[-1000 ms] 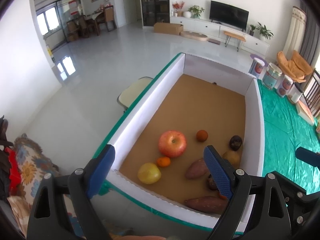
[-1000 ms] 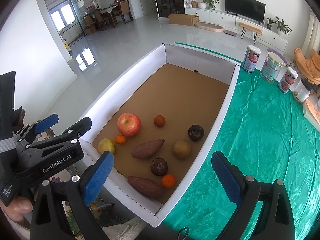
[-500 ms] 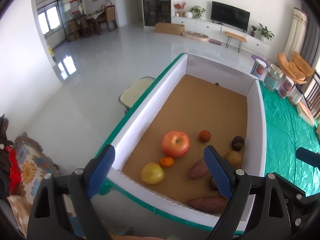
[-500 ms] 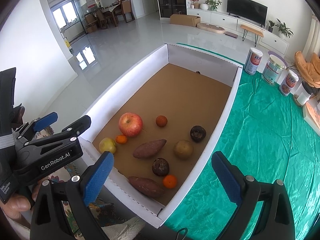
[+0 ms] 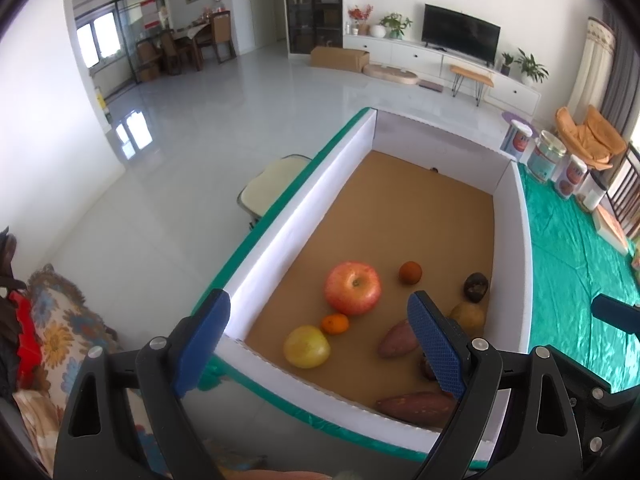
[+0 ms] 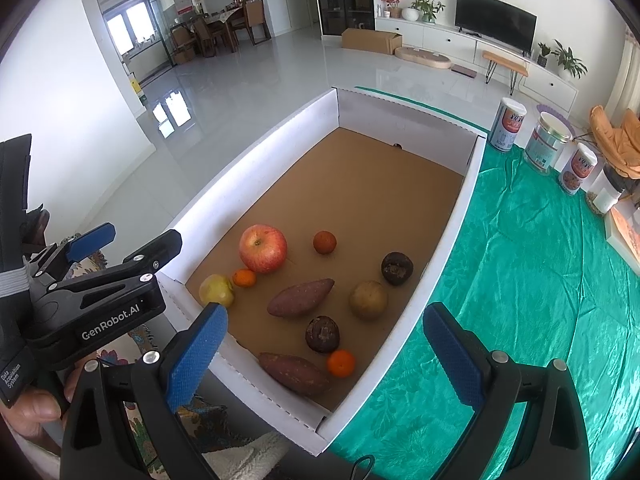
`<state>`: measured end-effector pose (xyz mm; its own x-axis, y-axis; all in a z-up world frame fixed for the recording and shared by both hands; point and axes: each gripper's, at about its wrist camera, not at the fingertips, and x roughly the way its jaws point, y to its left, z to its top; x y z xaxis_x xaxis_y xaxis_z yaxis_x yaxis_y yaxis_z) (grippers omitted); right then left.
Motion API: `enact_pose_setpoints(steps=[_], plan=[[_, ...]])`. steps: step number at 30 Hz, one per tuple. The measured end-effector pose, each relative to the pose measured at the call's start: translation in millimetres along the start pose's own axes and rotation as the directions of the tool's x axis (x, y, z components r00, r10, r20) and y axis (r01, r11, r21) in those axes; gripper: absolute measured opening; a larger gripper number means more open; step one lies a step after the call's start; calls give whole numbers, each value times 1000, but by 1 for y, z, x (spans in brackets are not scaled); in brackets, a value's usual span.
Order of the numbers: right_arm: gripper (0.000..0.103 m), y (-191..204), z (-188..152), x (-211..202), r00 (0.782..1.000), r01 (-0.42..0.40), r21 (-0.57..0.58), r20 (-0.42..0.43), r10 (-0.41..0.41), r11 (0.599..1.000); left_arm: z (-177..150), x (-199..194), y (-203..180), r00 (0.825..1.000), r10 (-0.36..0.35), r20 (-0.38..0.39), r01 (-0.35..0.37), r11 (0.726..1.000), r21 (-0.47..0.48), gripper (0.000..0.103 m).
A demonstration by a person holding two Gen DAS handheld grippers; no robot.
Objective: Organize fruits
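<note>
Fruits, round and smooth, lie in cardboard.

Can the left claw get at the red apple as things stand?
Probably yes. The left claw is open and empty above the box's near wall, and the apple sits uncovered just beyond, with only a small orange touching its near side.

Table under a green cloth. On it: white-walled cardboard box at 9 o'clock, three tins at 1 o'clock, a flat box at 3 o'clock.
</note>
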<state>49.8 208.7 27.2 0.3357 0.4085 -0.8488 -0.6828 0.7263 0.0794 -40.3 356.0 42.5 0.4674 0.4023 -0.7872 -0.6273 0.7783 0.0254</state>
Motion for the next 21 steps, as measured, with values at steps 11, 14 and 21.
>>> enact_pose_setpoints(steps=[11, 14, 21], plan=[[98, 2, 0, 0, 1000, 2, -1, -3, -2, 1000, 0, 0, 1, 1000, 4, -1, -4, 1000, 1, 92], [98, 3, -1, 1, 1000, 2, -6, -5, -2, 1000, 0, 0, 2, 1000, 5, 0, -5, 1000, 2, 92], [98, 4, -1, 1, 1000, 4, -8, -4, -4, 1000, -1, 1, 3, 1000, 10, 4, -10, 1000, 5, 92]])
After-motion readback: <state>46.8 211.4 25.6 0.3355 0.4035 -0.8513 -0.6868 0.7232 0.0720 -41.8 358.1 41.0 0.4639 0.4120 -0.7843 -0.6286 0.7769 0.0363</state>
